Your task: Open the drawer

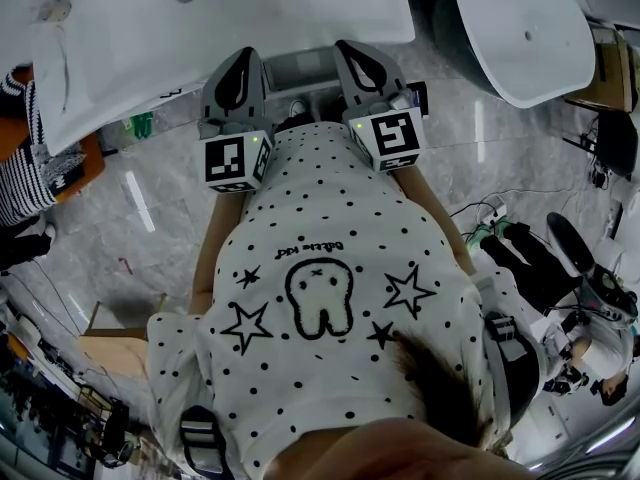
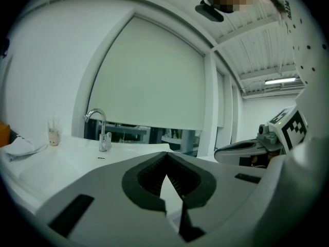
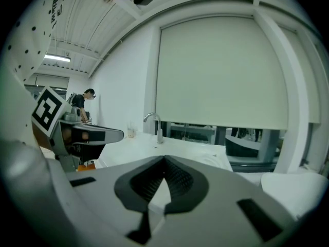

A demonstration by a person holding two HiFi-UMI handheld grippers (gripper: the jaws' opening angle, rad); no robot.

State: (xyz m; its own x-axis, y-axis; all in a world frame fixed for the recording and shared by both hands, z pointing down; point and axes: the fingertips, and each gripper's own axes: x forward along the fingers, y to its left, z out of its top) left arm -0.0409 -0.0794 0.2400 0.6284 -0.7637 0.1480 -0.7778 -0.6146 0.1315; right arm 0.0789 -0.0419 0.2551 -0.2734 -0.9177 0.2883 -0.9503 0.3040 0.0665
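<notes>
Both tools are up at chest height, side by side in front of the spotted shirt (image 1: 330,218). The left gripper (image 1: 240,60) has its jaws together with nothing between them. The right gripper (image 1: 352,53) is just the same, pads meeting at the tip and empty. Both point at the white counter (image 1: 250,13) with its tap (image 2: 97,121). A grey panel (image 1: 300,68) shows below the counter's edge, between the two tips. I can't tell whether that's the drawer, and neither gripper touches it.
</notes>
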